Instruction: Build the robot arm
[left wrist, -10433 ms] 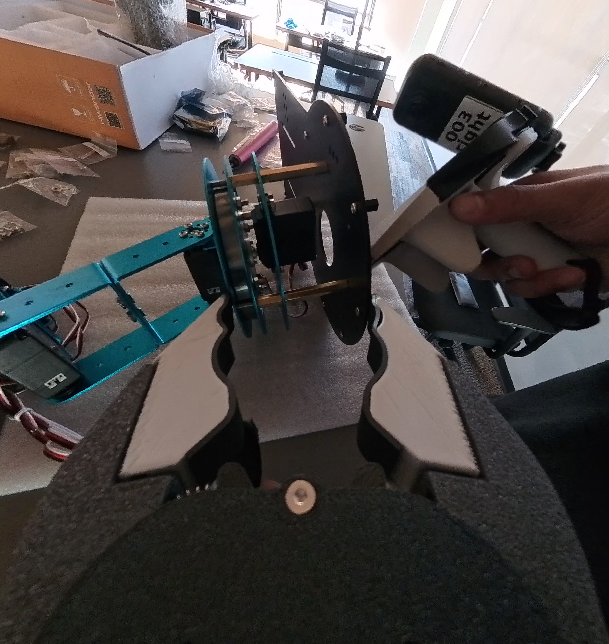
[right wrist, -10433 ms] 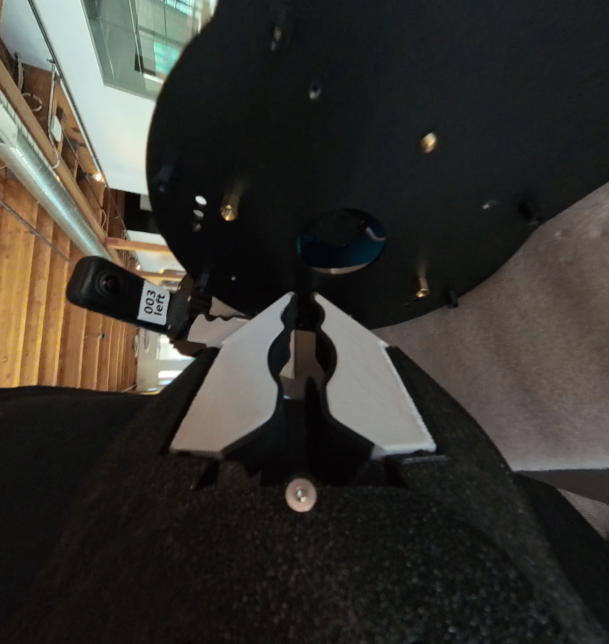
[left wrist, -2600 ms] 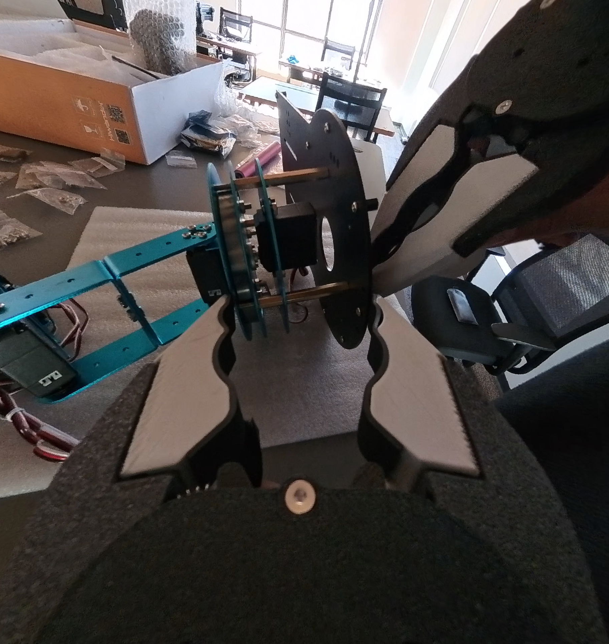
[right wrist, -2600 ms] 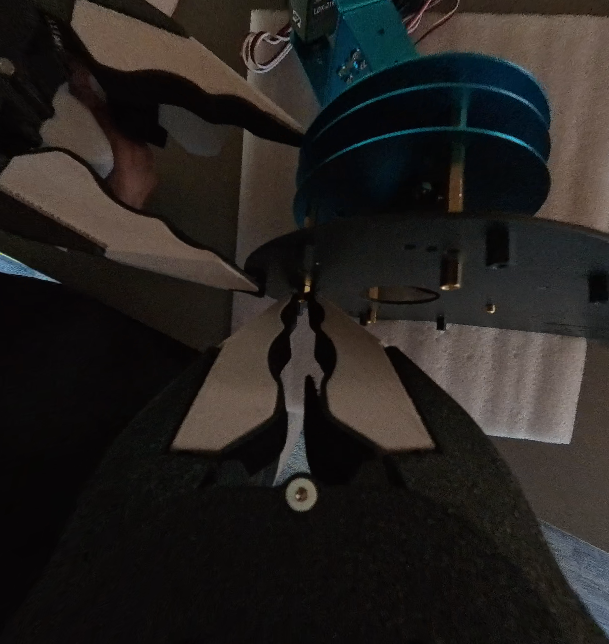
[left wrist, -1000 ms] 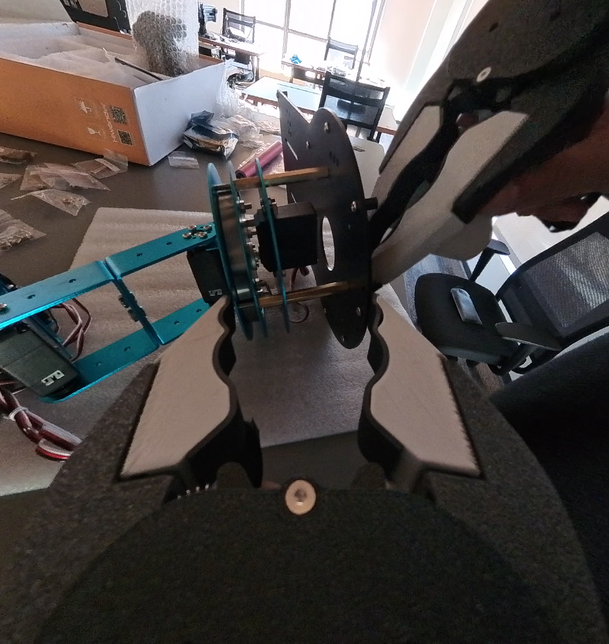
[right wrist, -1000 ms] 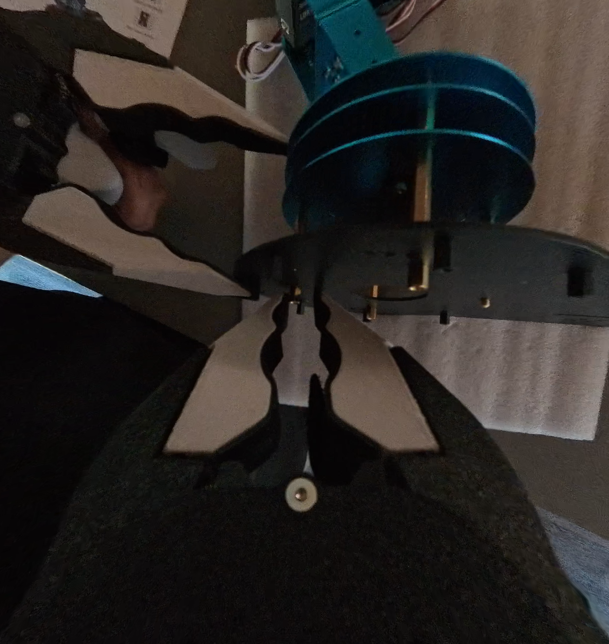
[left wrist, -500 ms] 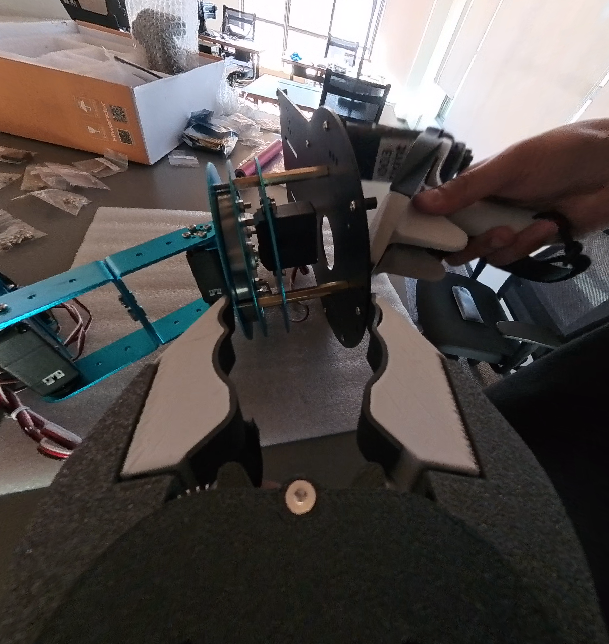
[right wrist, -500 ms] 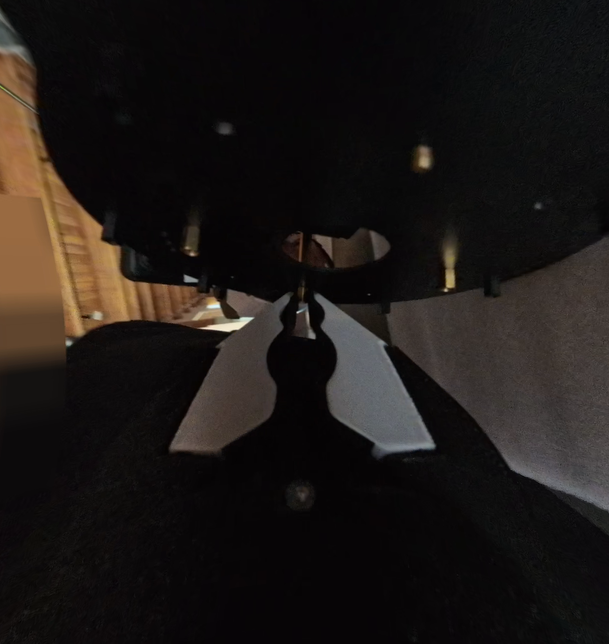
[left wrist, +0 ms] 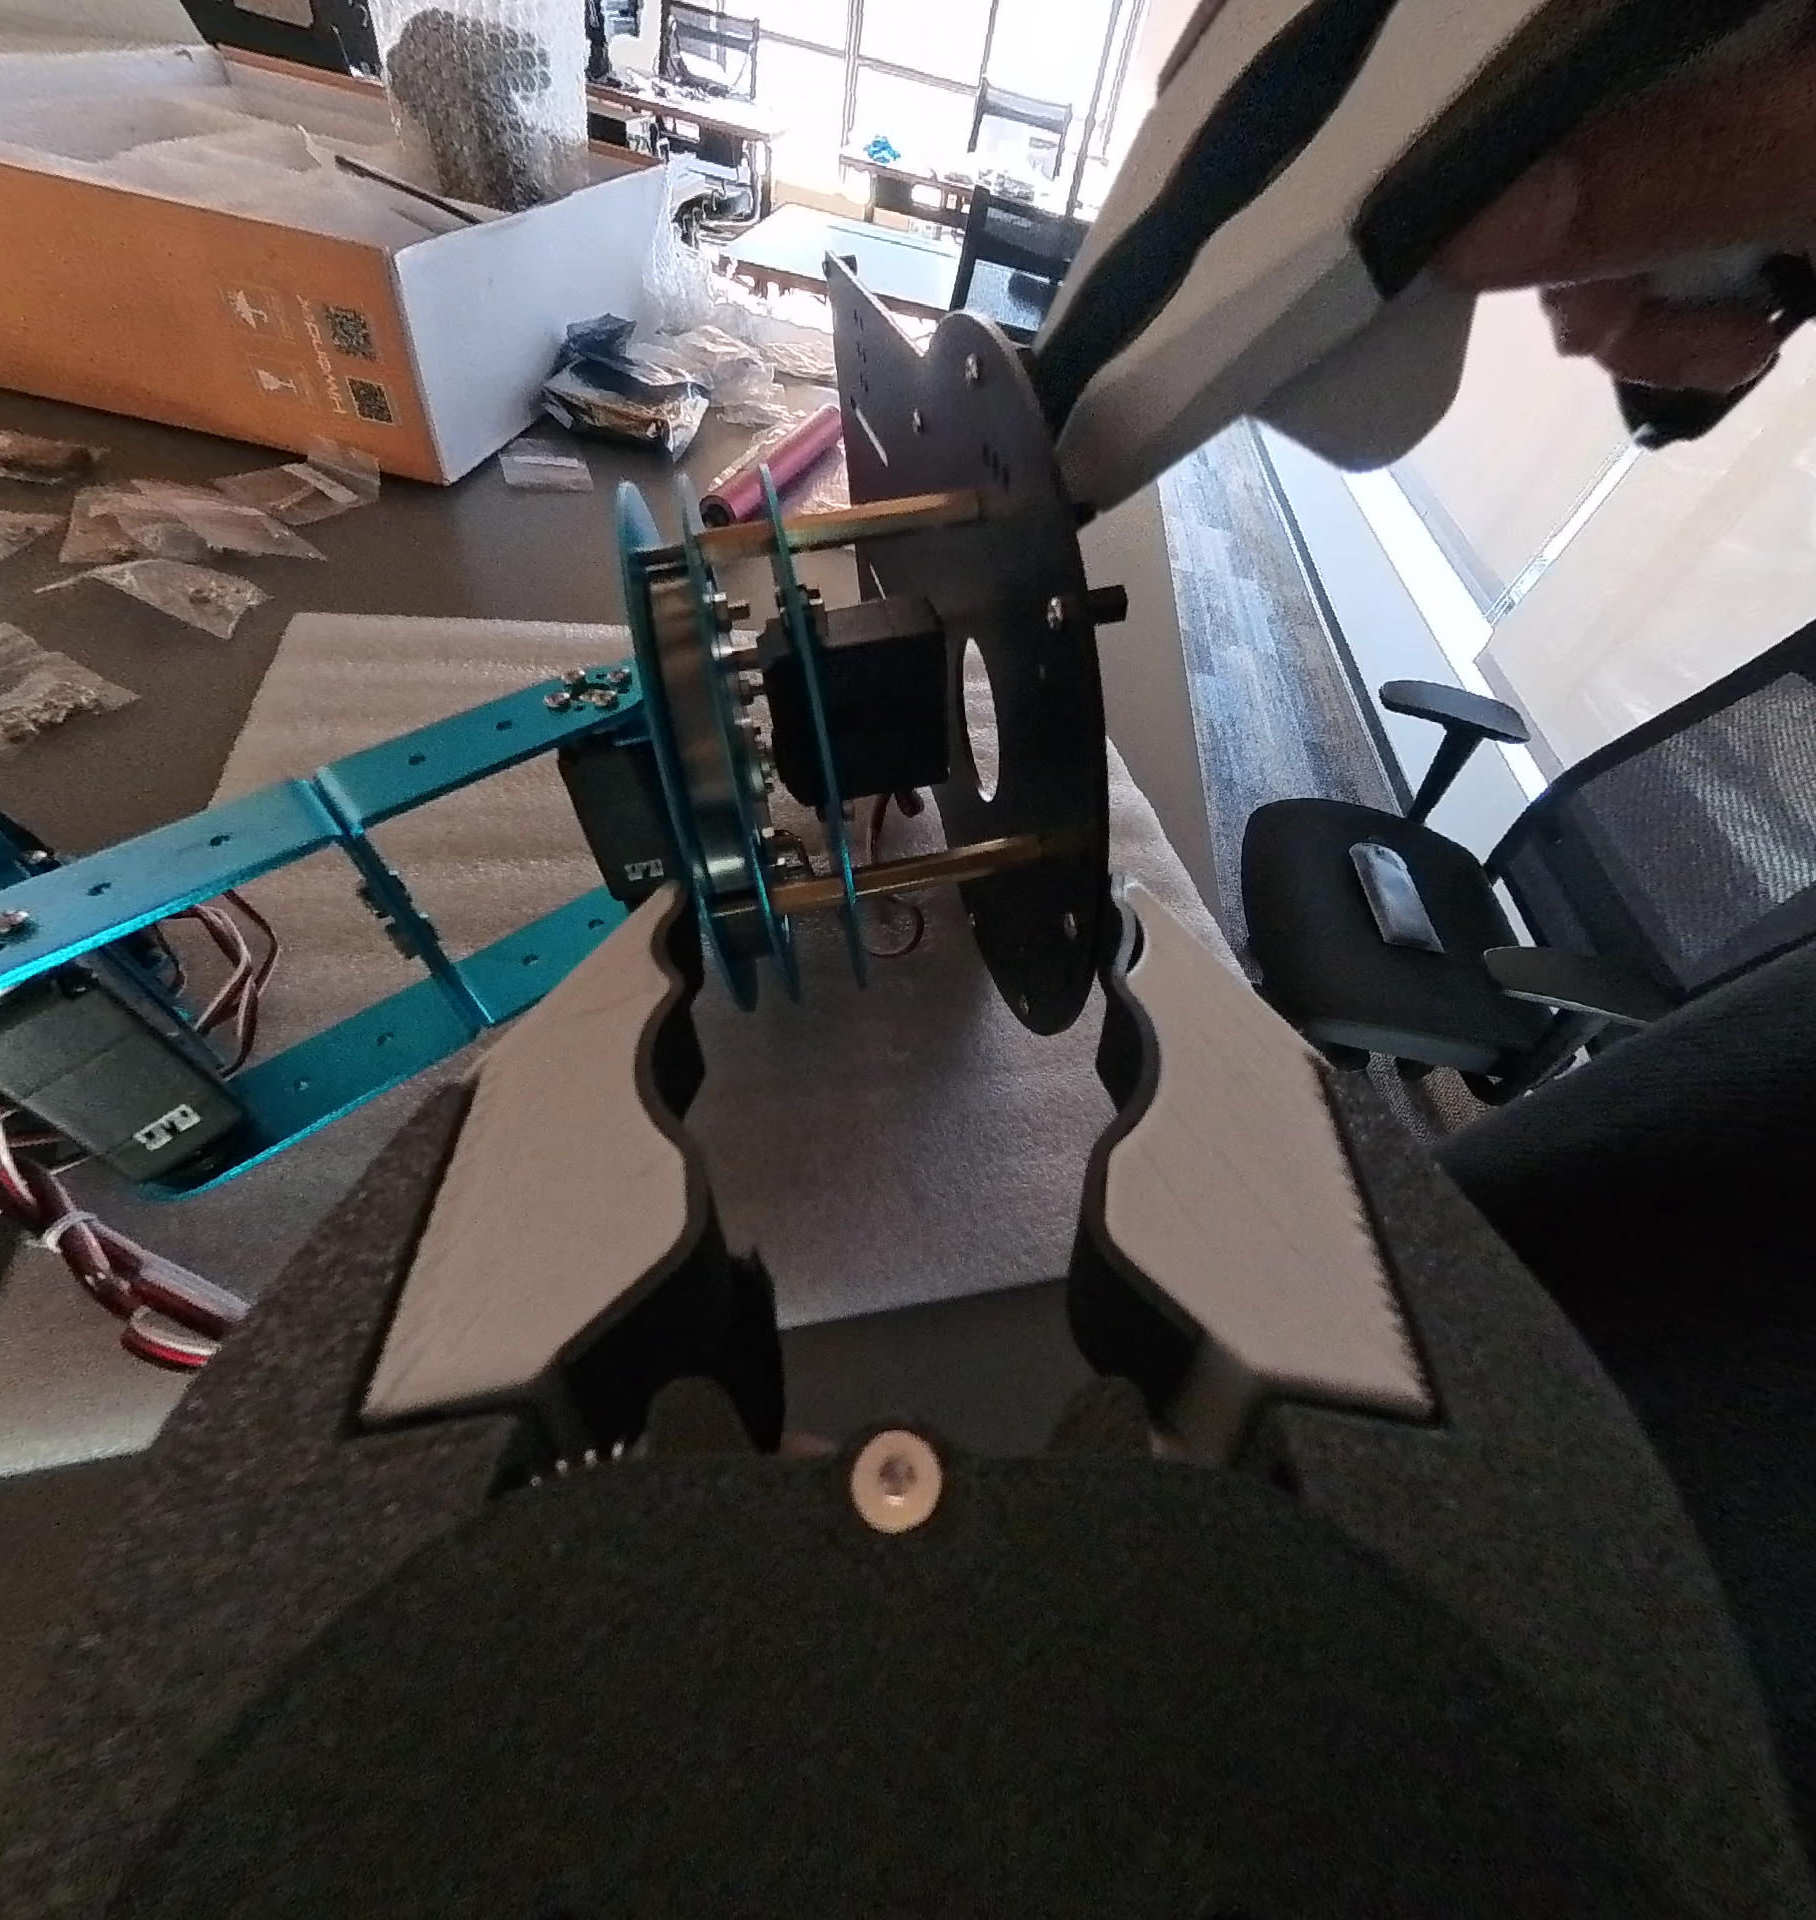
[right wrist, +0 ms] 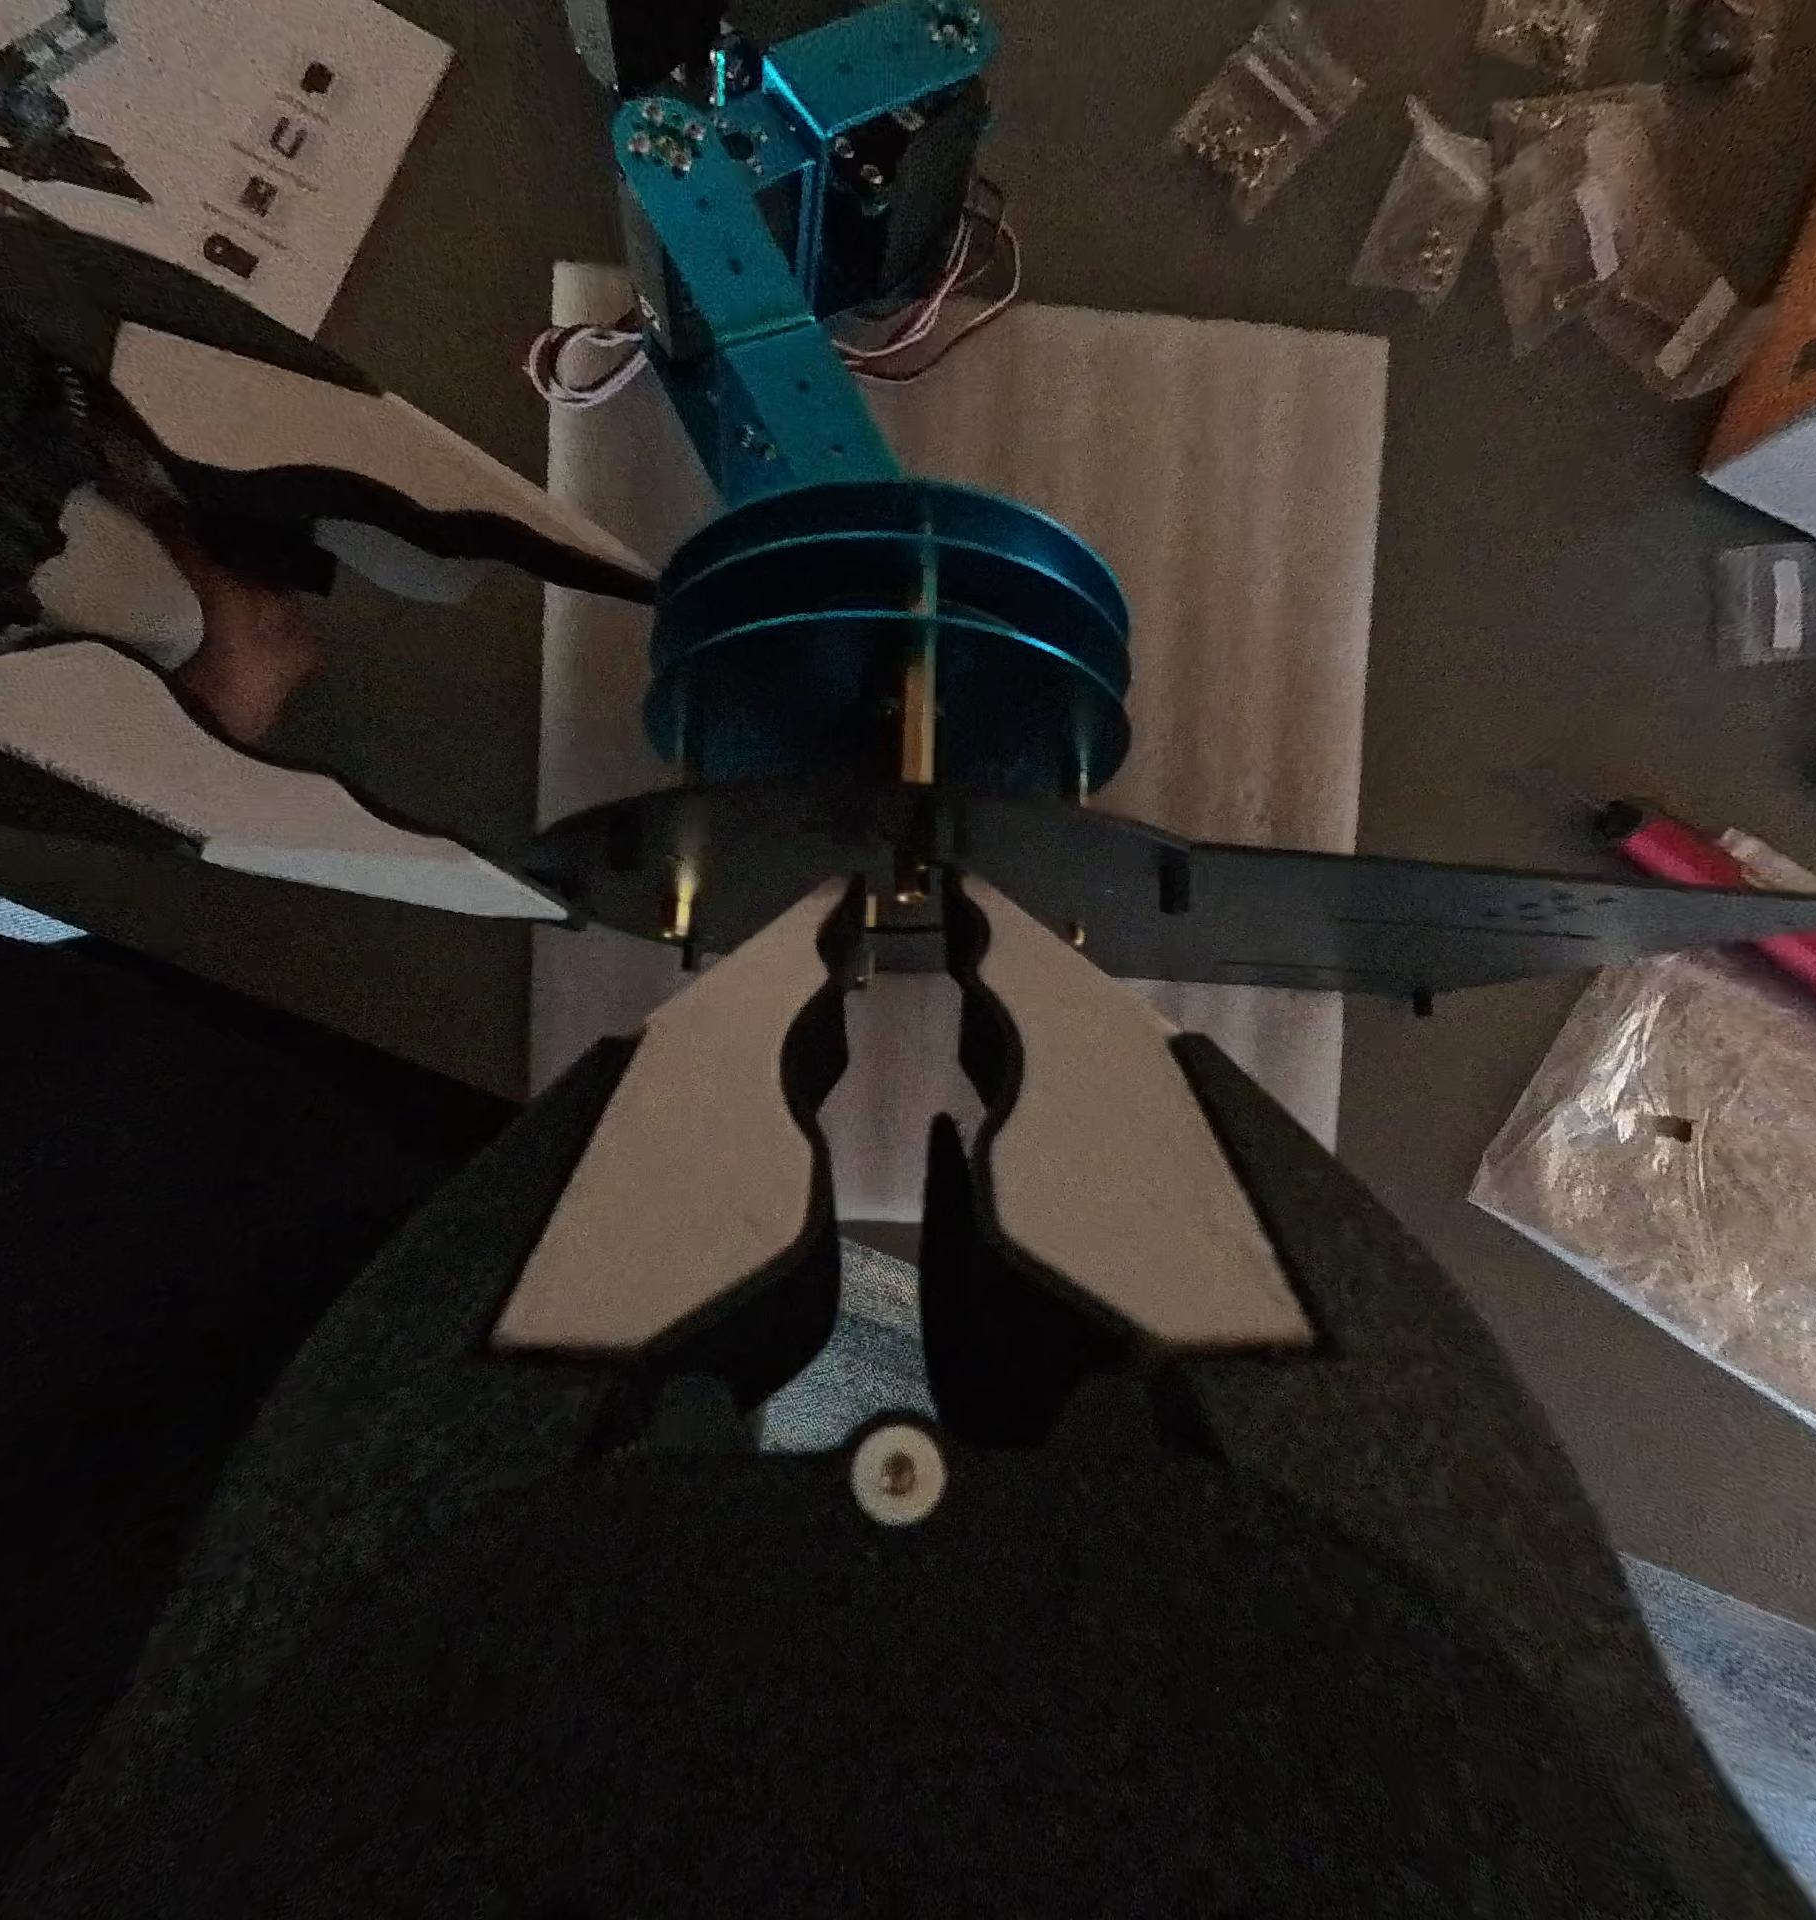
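Observation:
A small robot arm lies on its side on a foam sheet [left wrist: 883, 1143]: blue brackets [left wrist: 260, 821], blue discs [left wrist: 665, 727], a black servo [left wrist: 852, 707] and a black base plate [left wrist: 987, 416] on brass standoffs. My left gripper [left wrist: 899, 904] clamps this base, one finger on the blue disc and one on the plate's edge. It also shows in the right wrist view [right wrist: 613, 748]. My right gripper [right wrist: 899, 894] comes from above, its fingers slightly apart around a brass screw end on the black plate [right wrist: 1403, 914]. In the left wrist view its tip [left wrist: 1065, 457] touches the plate's upper edge.
An orange and white cardboard box [left wrist: 208, 291] stands at the back left. Small bags of hardware [left wrist: 156, 540] lie on the table. A purple tube [left wrist: 769, 468] lies behind the plate. A large plastic bag [right wrist: 1714, 1195], a printed sheet [right wrist: 208, 125] and an office chair [left wrist: 1403, 914] are nearby. The tips of one gripper are about 8 centimetres away from the tips of the other.
My right gripper has swung from side-on behind the plate to above it and now sits at the upper standoff with its fingers wider. My left gripper and the robot arm have not moved.

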A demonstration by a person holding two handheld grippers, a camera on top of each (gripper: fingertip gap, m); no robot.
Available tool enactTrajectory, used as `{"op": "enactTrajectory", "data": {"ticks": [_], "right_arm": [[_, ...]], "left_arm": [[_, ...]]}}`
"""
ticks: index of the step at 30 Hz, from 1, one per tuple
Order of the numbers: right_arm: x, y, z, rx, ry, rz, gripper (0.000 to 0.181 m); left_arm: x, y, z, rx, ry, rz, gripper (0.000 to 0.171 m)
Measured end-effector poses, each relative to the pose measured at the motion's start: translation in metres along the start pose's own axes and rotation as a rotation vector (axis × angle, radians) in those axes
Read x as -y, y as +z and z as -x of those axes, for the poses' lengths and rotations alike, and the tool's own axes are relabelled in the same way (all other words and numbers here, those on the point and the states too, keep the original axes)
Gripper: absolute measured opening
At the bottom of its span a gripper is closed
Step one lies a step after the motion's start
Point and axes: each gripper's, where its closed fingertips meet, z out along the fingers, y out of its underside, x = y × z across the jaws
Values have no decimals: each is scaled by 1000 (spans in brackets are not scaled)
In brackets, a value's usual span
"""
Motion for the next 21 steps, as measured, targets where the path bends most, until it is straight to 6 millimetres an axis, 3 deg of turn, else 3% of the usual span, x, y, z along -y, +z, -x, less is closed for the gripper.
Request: {"op": "enactTrajectory", "data": {"ticks": [4, 6, 8, 13, 18, 20, 21], "right_arm": [[-1, 5, -2, -56, -61, 44, 5], [-2, 5, -1, -11, -3, 42, 5], [-3, 4, 2, 146, 174, 27, 4], [1, 2, 9, 731, 749, -40, 4], [4, -2, 11, 1120, 1053, -71, 4], [5, -2, 11, 1162, 1089, -96, 5], [4, -2, 12, 1113, 1023, -109, 6]], "left_arm": [[0, 0, 0, 0, -1, 1, 76], [0, 0, 0, 1, -2, 0, 76], [0, 0, 0, 2, -1, -2, 76], [0, 0, 0, 2, -2, -3, 76], [0, 0, 0, 2, -3, -5, 76], [0, 0, 1, 1, -4, -4, 76], [0, 0, 0, 1, -4, -5, 76]]}}
